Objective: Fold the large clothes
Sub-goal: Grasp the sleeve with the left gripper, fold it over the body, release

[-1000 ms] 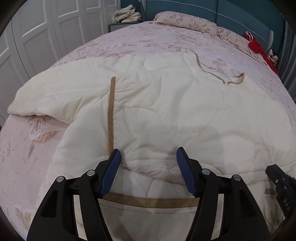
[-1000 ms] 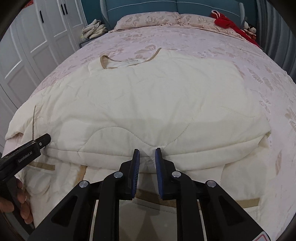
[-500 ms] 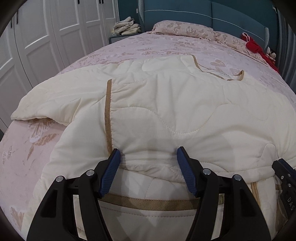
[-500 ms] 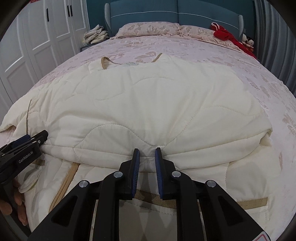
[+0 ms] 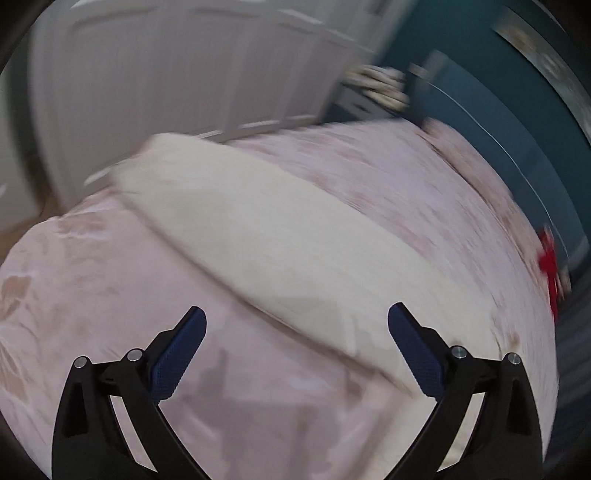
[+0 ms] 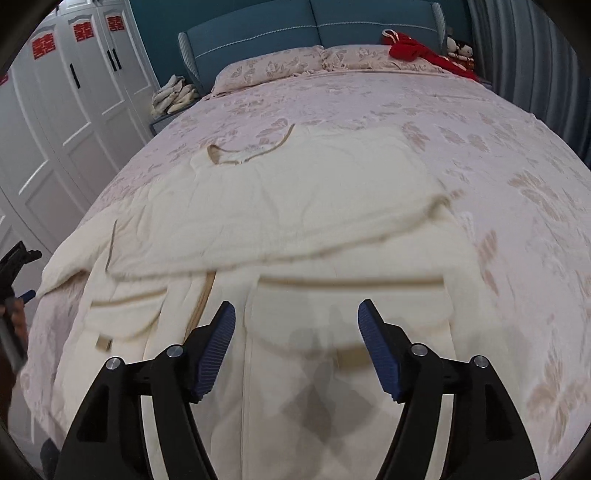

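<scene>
One cream quilted coat (image 6: 295, 206) with two tan-trimmed pockets (image 6: 351, 314), one bed (image 6: 498, 155) bearing two patterned pillows (image 6: 273, 70), one red garment (image 6: 417, 50), one pile of folded cloth (image 6: 173, 96), and three red door decals (image 6: 83, 31).

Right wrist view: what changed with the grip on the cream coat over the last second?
The right gripper was shut on the folded edge of the cream quilted coat; it has now opened and let go, with the fold laid across the coat's middle. The left gripper, already open, has swung away to the left, its view blurred. The coat stays spread on the pink bedspread.
</scene>
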{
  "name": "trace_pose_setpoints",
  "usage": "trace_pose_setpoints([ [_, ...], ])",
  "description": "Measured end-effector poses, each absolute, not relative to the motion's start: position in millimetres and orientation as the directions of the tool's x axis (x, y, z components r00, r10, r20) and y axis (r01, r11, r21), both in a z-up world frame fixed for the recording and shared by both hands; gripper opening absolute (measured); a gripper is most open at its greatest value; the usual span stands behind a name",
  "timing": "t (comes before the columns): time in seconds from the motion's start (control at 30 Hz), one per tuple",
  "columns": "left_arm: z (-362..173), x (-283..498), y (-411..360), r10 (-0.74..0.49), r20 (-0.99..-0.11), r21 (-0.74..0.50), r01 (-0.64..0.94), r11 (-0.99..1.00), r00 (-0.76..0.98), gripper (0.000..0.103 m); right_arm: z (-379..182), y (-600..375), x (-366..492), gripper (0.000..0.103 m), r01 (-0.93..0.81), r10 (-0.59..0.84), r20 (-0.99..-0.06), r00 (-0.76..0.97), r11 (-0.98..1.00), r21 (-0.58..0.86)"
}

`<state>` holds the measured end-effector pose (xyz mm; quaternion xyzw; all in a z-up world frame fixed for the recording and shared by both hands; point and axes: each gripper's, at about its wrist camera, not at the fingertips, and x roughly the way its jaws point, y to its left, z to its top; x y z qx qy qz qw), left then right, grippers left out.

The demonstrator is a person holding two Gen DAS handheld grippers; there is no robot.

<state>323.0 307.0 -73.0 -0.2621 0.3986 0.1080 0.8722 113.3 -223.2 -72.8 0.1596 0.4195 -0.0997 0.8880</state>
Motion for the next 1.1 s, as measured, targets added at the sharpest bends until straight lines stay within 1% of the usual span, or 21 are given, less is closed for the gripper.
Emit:
trace_pose_setpoints([
  [0.07,-88.3,333.1,366.5,-0.001,-0.772,-0.416,-0.504,0.757,0.636,0.093,-75.4,-218.9,94.8,0.068,0.332,-0.022,-0.802,0.596,0.917,0.221],
  [0.1,-95.7,337.0,388.4,-0.006,-0.781,-0.436,-0.539,0.721,0.625,0.089,-77.0,-217.2,87.2,0.068,0.341,-0.01,-0.811,0.585,0.91,0.235],
  [0.13,-107.1,340.9,415.0,-0.016,-0.792,-0.462,-0.582,0.669,0.61,0.087,-78.2,-215.0,83.5,0.068,0.347,-0.003,-0.817,0.577,0.906,0.242],
  [0.17,-114.7,342.2,429.3,-0.026,-0.799,-0.477,-0.607,0.636,0.601,0.087,-80.8,-212.4,77.2,0.068,0.355,0.003,-0.827,0.563,0.902,0.245],
  [0.2,-124.2,343.4,443.5,-0.044,-0.803,-0.499,-0.631,0.595,0.594,0.084,-83.8,-206.0,71.0,0.068,0.358,0.009,-0.839,0.545,0.902,0.243],
  [0.27,-133.6,344.9,457.6,-0.068,-0.784,-0.55,-0.639,0.538,0.617,0.081,-86.0,-194.2,64.8,0.068,0.34,0.012,-0.853,0.522,0.914,0.222],
  [0.3,-132.5,346.2,459.0,-0.06,-0.778,-0.554,-0.638,0.534,0.626,0.081,-87.6,-190.4,63.3,0.068,0.332,0.01,-0.856,0.517,0.92,0.211],
  [0.33,-130.8,349.6,458.0,-0.051,-0.781,-0.544,-0.638,0.545,0.623,0.078,-87.9,-183.1,61.0,0.068,0.316,0.008,-0.86,0.51,0.928,0.196],
  [0.37,-128.0,354.9,455.3,-0.044,-0.783,-0.528,-0.627,0.573,0.62,0.071,-88.1,-178.8,59.0,0.068,0.306,0.008,-0.863,0.506,0.933,0.189],
  [0.43,-125.5,369.3,444.8,-0.084,-0.792,-0.516,-0.589,0.622,0.605,0.026,-88.2,-169.0,55.5,0.068,0.283,0.019,-0.868,0.496,0.941,0.182],
  [0.47,-126.0,373.3,442.3,-0.097,-0.797,-0.514,-0.584,0.628,0.597,0.016,-87.3,-164.4,54.5,0.068,0.271,0.022,-0.869,0.494,0.946,0.179],
  [0.5,-121.2,374.0,437.5,-0.092,-0.797,-0.509,-0.58,0.637,0.597,0.009,-85.8,-161.9,53.6,0.068,0.262,0.022,-0.868,0.496,0.949,0.174],
  [0.57,-95.2,378.5,425.9,-0.07,-0.768,-0.508,-0.54,0.671,0.636,0.007,-82.5,-159.5,51.1,0.068,0.245,0.022,-0.863,0.504,0.955,0.167],
  [0.63,-64.7,380.6,405.2,-0.082,-0.73,-0.518,-0.471,0.714,0.678,0.006,-79.1,-158.7,48.7,0.068,0.236,0.02,-0.856,0.517,0.958,0.164],
  [0.67,-38.9,381.9,384.8,-0.086,-0.703,-0.511,-0.417,0.752,0.706,0.006,-77.7,-158.7,47.6,0.068,0.233,0.022,-0.851,0.524,0.958,0.168],
  [0.77,36.1,379.0,308.7,-0.119,-0.615,-0.46,-0.232,0.857,0.78,0.005,-73.5,-165.6,45.4,0.068,0.237,0.035,-0.837,0.546,0.952,0.194],
  [0.83,77.7,370.0,248.3,-0.173,-0.561,-0.415,-0.095,0.905,0.809,0.005,-70.7,-169.0,44.5,0.068,0.246,0.038,-0.828,0.559,0.946,0.209],
  [0.9,114.2,354.8,167.2,-0.26,-0.516,-0.355,0.072,0.932,0.817,0.006,-67.2,-175.5,40.9,0.068,0.256,0.042,-0.817,0.575,0.939,0.228],
  [1.0,127.0,331.3,67.4,-0.38,-0.51,-0.309,0.248,0.918,0.772,0.006,-63.4,-186.3,32.7,0.068,0.269,0.034,-0.804,0.594,0.933,0.238],
  [1.07,112.6,314.2,-1.2,-0.424,-0.548,-0.267,0.33,0.906,0.721,0.007,-62.7,-195.1,25.6,0.068,0.281,0.024,-0.801,0.599,0.93,0.238],
  [1.1,101.0,307.5,-27.4,-0.435,-0.573,-0.258,0.35,0.9,0.695,0.01,-62.5,-198.2,22.7,0.068,0.287,0.02,-0.8,0.6,0.928,0.238],
])
